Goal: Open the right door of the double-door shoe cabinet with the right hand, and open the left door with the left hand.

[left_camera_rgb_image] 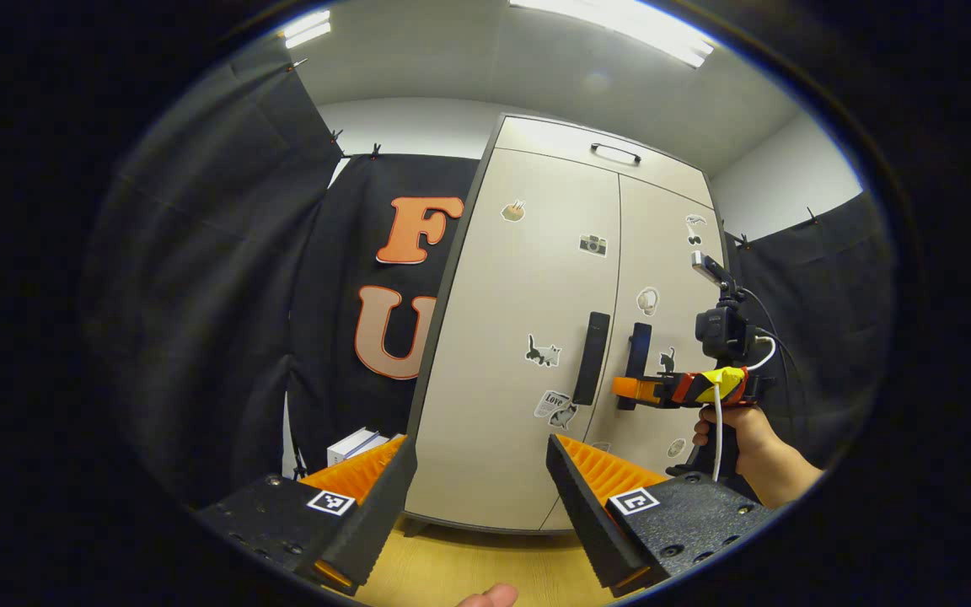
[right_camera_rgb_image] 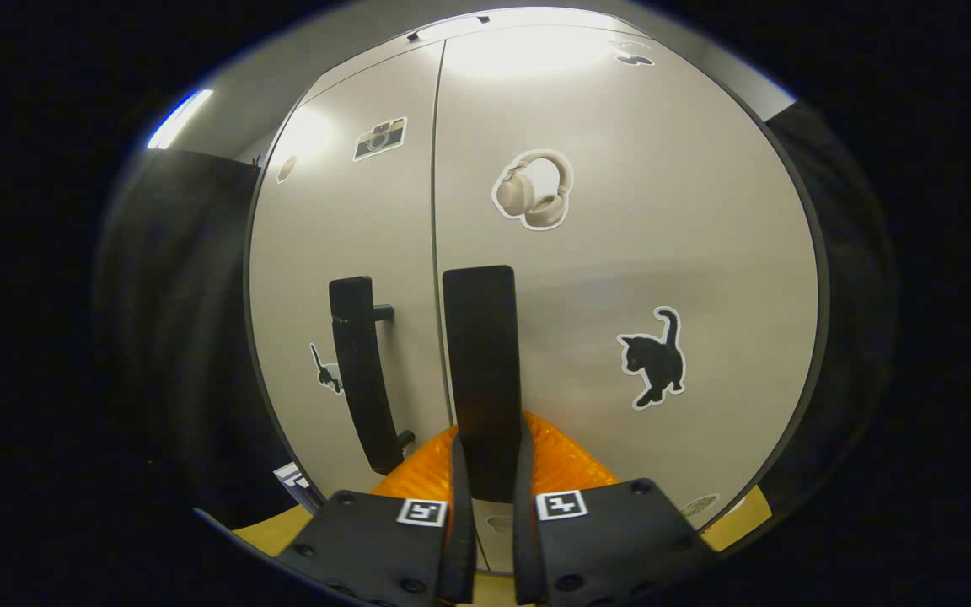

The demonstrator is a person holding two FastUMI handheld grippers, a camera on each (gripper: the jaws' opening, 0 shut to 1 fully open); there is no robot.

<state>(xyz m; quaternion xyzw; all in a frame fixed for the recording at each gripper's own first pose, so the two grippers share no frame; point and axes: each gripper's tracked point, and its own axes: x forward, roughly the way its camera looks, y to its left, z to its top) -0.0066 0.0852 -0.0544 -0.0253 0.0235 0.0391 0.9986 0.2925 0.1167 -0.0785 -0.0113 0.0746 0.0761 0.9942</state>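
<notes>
The right gripper (right_camera_rgb_image: 490, 472) is clamped on the right door handle (right_camera_rgb_image: 480, 354) of the shoe cabinet (left_camera_rgb_image: 494, 337), both doors closed. The left gripper (left_camera_rgb_image: 477, 480) hangs back, jaws wide apart, facing the left door handle (left_camera_rgb_image: 591, 358) (a sticker (left_camera_rgb_image: 551, 401) nearby reads "Love").

Both cabinet doors (left_camera_rgb_image: 528, 337) are closed flat. The right tool (left_camera_rgb_image: 620, 388) fills the gap around the right handle (right_camera_rgb_image: 485, 371), its fingers pressed on either side. At nine o'clock beside it, the left handle (left_camera_rgb_image: 592, 357) stands free, open air between it and the left tool (left_camera_rgb_image: 477, 480).
</notes>
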